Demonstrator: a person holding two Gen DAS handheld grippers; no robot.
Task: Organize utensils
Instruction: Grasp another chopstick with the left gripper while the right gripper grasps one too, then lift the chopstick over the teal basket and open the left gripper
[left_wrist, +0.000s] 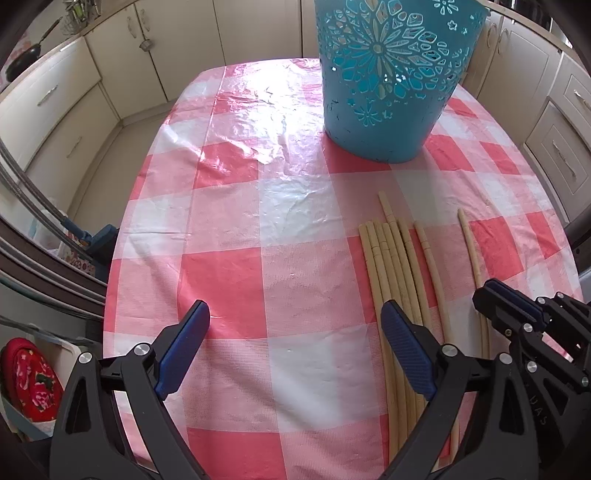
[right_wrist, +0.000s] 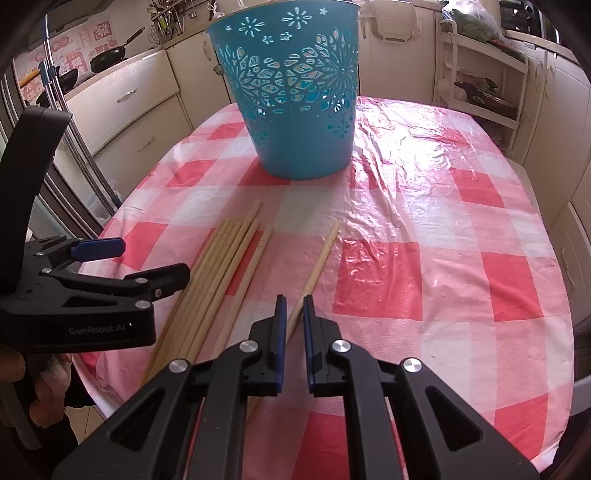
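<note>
Several pale wooden chopsticks (left_wrist: 391, 266) lie side by side on the red-and-white checked tablecloth (left_wrist: 258, 221), also in the right wrist view (right_wrist: 221, 266). One lone chopstick (right_wrist: 319, 258) lies apart to their right, also in the left wrist view (left_wrist: 471, 251). My right gripper (right_wrist: 293, 301) has its jaws nearly closed around this lone chopstick's near part. My left gripper (left_wrist: 295, 310) is open and empty, its right finger over the bundle. A blue perforated basket (right_wrist: 295, 96) stands upright at the far side, also in the left wrist view (left_wrist: 391, 74).
Cream kitchen cabinets (right_wrist: 122, 99) surround the table. A white shelf rack (right_wrist: 480, 81) stands at the back right. Pans (right_wrist: 110, 51) sit on the counter at the left. A fridge door (left_wrist: 29, 221) and mop handle (right_wrist: 74, 140) are left of the table.
</note>
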